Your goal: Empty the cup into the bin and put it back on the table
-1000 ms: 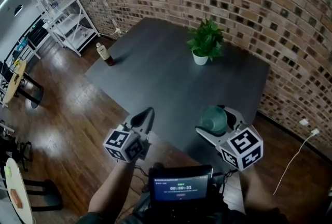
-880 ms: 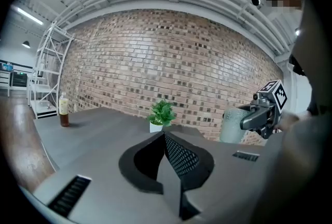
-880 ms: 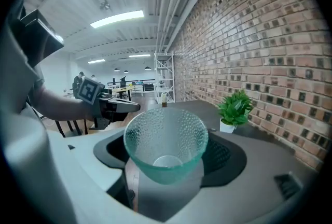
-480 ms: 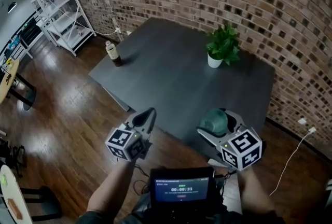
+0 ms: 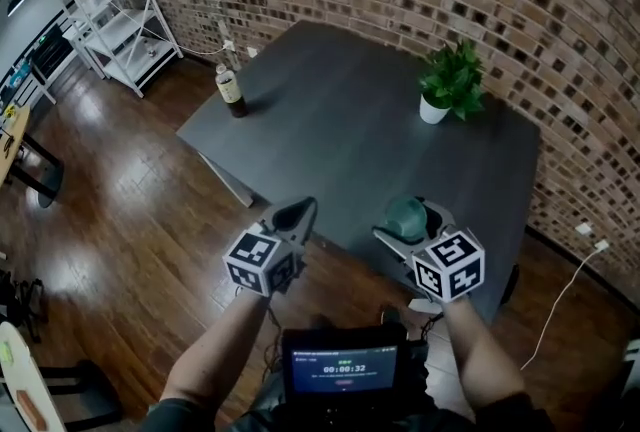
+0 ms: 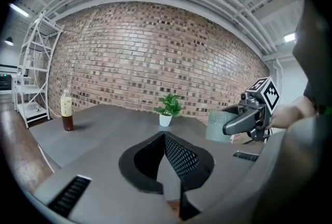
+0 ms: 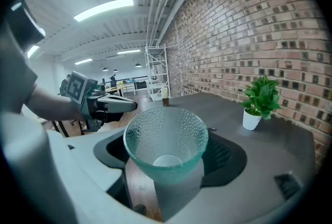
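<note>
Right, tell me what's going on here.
A person stands at the near edge of a table with a gripper in each hand. The right gripper is shut on a green glass cup, which is upright and looks empty. The left gripper is shut with nothing in it. A plant and a bottle stand on the table. No bin is in view.

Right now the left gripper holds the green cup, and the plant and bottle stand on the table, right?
No: the right gripper holds the green cup, as the right gripper view shows. The plant and bottle do stand on the table.
</note>
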Available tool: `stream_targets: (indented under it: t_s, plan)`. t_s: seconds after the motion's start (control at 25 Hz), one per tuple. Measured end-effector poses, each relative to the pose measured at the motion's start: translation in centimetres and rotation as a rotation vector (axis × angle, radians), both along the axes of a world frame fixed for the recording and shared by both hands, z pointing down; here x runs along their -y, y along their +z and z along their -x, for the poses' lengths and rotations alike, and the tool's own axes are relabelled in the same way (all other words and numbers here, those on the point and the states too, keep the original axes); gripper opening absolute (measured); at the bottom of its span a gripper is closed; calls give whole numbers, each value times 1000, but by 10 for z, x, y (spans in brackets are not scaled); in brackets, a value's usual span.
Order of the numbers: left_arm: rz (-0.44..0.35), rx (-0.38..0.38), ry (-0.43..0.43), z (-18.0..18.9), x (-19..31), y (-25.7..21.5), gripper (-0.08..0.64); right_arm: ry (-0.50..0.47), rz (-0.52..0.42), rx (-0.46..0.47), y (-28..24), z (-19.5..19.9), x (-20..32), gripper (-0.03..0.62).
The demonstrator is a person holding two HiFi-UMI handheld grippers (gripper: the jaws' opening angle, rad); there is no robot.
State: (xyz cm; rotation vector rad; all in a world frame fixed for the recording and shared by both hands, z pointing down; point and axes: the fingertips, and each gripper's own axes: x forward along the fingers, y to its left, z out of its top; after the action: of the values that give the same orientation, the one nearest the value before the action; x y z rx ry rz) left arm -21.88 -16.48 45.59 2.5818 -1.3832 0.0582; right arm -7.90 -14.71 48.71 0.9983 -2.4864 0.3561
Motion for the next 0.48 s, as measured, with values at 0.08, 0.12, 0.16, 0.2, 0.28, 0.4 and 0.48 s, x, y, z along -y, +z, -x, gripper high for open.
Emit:
stream_targets:
  t_s: [0.08, 0.12, 0.16, 0.2, 0.28, 0.4, 0.48]
  plan:
    - [6, 14, -10, 3, 9, 10, -8, 3, 6, -9, 17, 7, 9, 397]
    - [10, 20, -16, 5, 13, 17, -8, 4, 5, -13, 25, 9, 13, 396]
    - [16, 27, -22, 6, 16, 23, -8, 5, 3, -15, 33, 12, 18, 396]
    - [23, 35, -27, 7, 19, 30, -8, 6, -1, -15, 40, 15, 23, 397]
    - [47, 46, -38, 10, 24, 45, -8, 10, -9, -11, 55, 18, 32, 396]
    - [97, 51, -64, 15, 34, 68, -8, 8, 2, -19, 79, 22, 48, 396]
    - [113, 61, -69, 17, 41, 79, -8, 5, 10, -25, 94, 28, 59, 396]
